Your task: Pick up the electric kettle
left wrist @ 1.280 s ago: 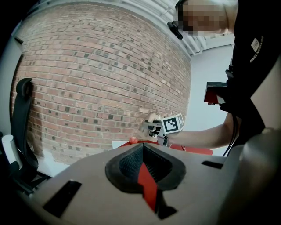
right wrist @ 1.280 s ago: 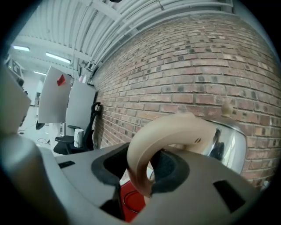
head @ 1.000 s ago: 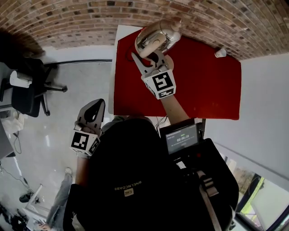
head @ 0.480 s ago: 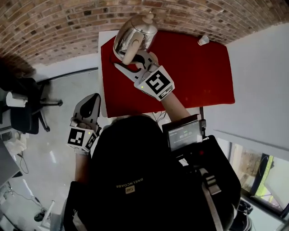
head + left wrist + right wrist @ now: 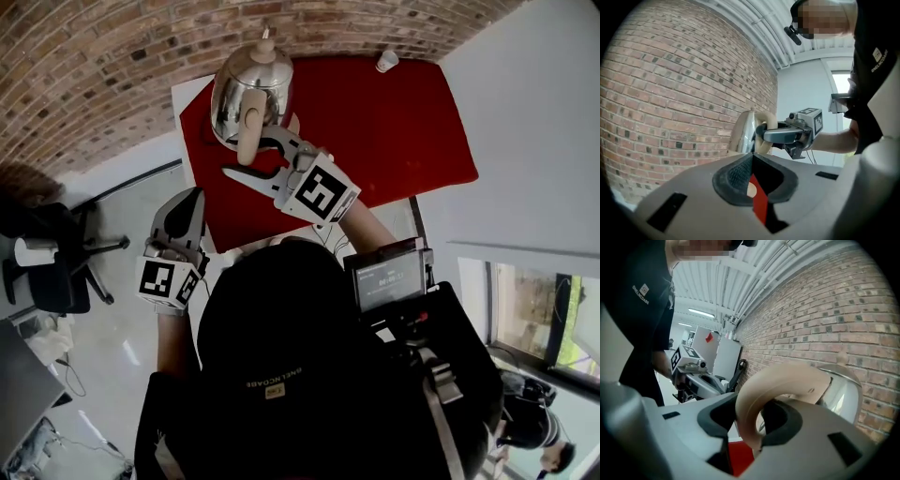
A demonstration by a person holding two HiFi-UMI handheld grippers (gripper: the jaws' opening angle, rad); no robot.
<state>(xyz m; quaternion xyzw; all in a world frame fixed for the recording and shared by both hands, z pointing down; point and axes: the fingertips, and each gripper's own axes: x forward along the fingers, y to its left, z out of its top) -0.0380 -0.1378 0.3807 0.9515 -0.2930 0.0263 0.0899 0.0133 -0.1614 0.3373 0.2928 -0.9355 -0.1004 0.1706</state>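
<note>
Steel electric kettle [image 5: 246,89] being held by its cream handle [image 5: 778,385], body sitting just ahead of the right gripper [image 5: 251,153].
Right jaws are pinching the handle loop, part-way closed. Left gripper [image 5: 192,199] is hanging shut and empty, well off to the side. Kettle is looking heavy, rigid and slick-walled, so gripping high on the handle is seeming safest; likely swinging under the jaws.
</note>
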